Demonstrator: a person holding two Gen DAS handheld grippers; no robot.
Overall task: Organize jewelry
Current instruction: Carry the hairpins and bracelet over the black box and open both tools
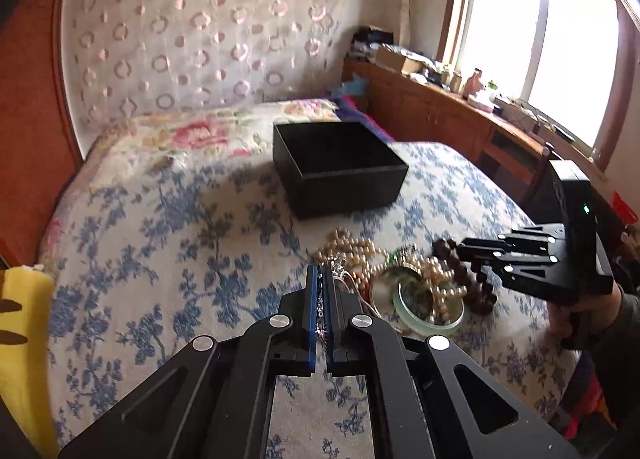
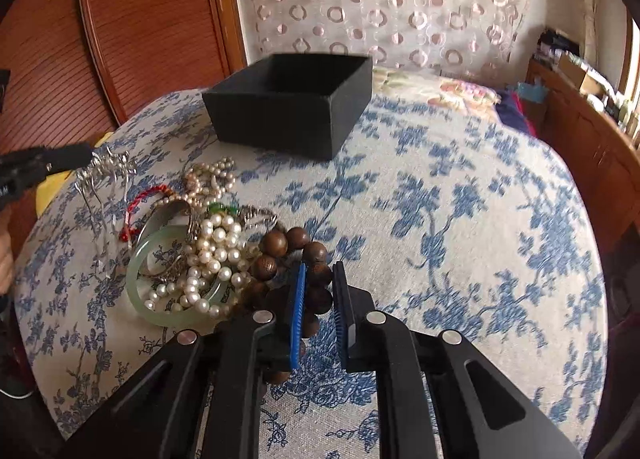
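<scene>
A heap of jewelry lies on the blue-flowered bedspread: a pale green jade bangle (image 2: pixel 138 279), white pearl strands (image 2: pixel 208 247), a red cord bracelet (image 2: pixel 134 203) and a brown wooden bead bracelet (image 2: pixel 276 247). My left gripper (image 1: pixel 320 279) is shut on a silver chain necklace (image 1: pixel 320 309), which hangs lifted from its tips in the right wrist view (image 2: pixel 106 171). My right gripper (image 2: pixel 320 275) is narrowly open, its fingers on either side of the wooden bead bracelet (image 1: pixel 472 279). An open black box (image 1: pixel 340 167) stands beyond the heap (image 2: pixel 292 107).
The bed (image 1: pixel 160 239) meets a pink-circled curtain (image 1: pixel 200 31) behind and a red wooden panel (image 2: pixel 132 19) at the side. A wooden sideboard with clutter (image 1: pixel 460 99) runs under the window. A yellow cloth (image 1: pixel 24 339) lies at the left edge.
</scene>
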